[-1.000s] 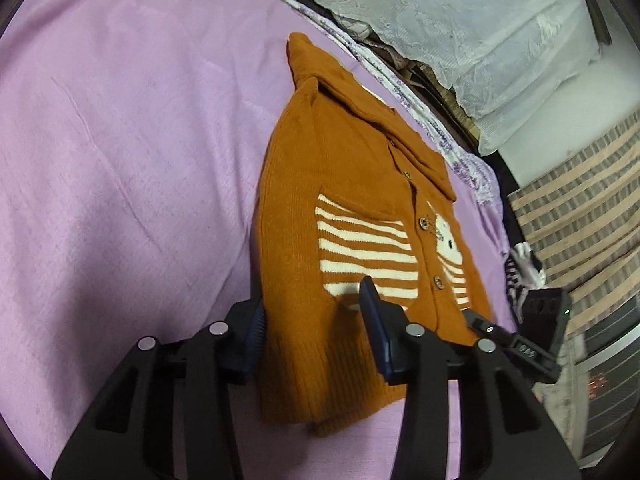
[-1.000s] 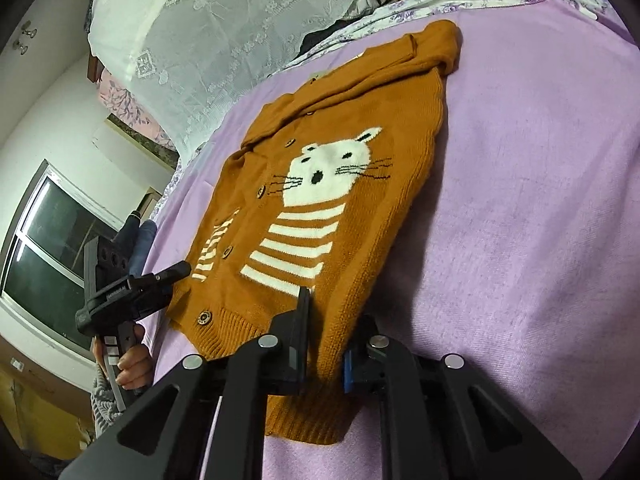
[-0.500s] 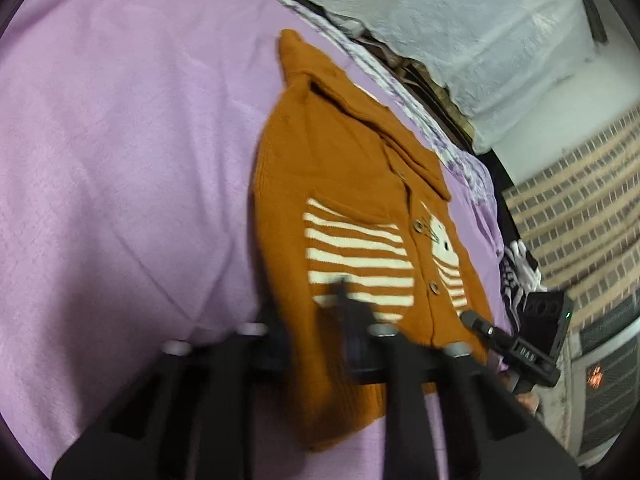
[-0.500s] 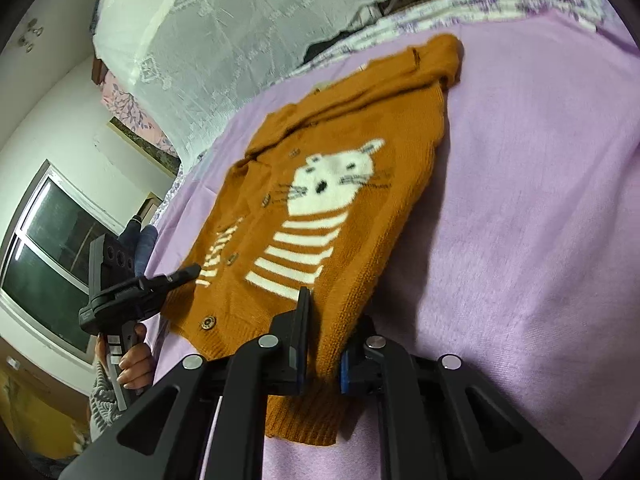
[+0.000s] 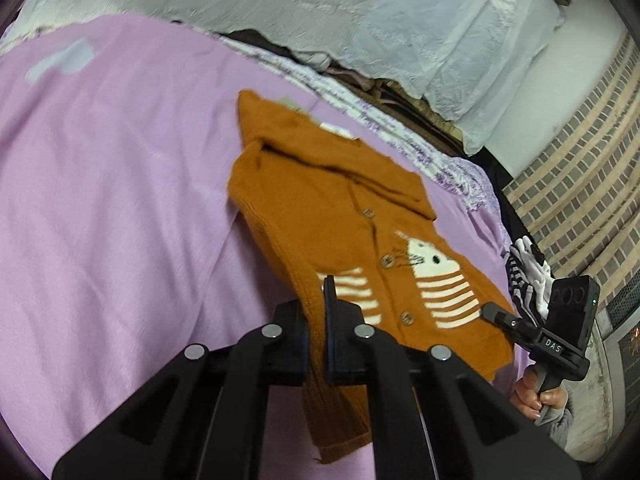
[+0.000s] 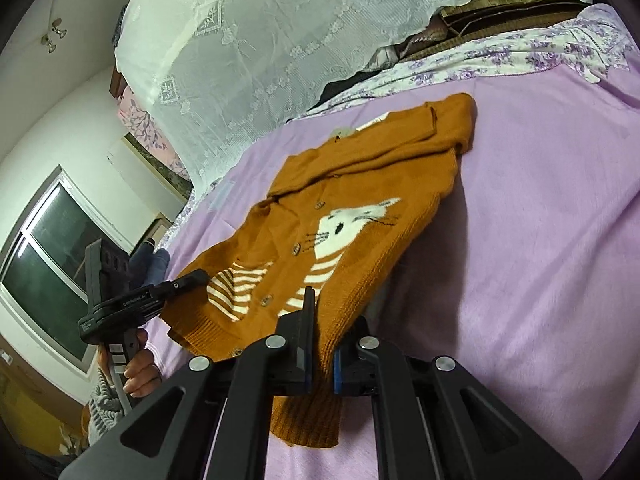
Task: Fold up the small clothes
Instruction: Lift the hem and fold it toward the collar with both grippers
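Orange knitted cardigan with a white cat and cream stripes (image 5: 332,216) lies on the lilac blanket covering the bed (image 5: 112,184), collar toward the white lace-covered pile (image 6: 280,40) at the far edge. I have my left hand-held gripper (image 5: 318,328) clenched on the hem at one lower corner, and my right hand-held gripper (image 6: 322,344) pinching the other corner. Both corners hang lifted off the blanket, ribbed hem drooping below the jaws, while the collar end rests flat.
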Tool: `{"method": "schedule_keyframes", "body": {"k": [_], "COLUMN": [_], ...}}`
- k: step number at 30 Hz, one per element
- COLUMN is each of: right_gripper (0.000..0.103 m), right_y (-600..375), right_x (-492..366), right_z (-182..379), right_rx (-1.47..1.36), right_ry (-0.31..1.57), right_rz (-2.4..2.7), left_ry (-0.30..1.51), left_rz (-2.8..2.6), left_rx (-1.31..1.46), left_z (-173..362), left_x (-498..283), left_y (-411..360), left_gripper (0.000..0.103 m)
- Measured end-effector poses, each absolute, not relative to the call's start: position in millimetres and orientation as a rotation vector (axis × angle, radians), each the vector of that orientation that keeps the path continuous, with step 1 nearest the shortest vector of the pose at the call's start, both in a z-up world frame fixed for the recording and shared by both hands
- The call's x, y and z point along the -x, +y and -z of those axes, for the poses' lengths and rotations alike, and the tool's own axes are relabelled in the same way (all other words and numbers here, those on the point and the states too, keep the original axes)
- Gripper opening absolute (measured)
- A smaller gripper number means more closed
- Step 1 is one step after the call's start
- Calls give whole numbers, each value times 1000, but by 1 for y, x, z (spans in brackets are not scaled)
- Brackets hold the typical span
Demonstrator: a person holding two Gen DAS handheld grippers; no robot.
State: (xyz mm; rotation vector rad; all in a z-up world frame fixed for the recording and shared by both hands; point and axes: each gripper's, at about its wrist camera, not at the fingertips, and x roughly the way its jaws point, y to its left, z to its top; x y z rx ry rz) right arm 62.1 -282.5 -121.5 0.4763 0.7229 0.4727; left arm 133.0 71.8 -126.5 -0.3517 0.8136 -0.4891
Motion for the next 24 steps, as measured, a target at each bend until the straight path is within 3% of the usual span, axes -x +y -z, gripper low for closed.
{"method": "schedule_keyframes", "body": {"k": [24], "right_gripper": [7], "right_y": [-303], "right_x": [-135], "right_z": [83], "right_rx": [-638], "right_ry": [724], "right_rz": [-502], "left_ry": [739], "left_rz": [519], "left_rx": [294], "left_z": [69], "left_x": [-208], "left_y": [28], "left_gripper": [5]}}
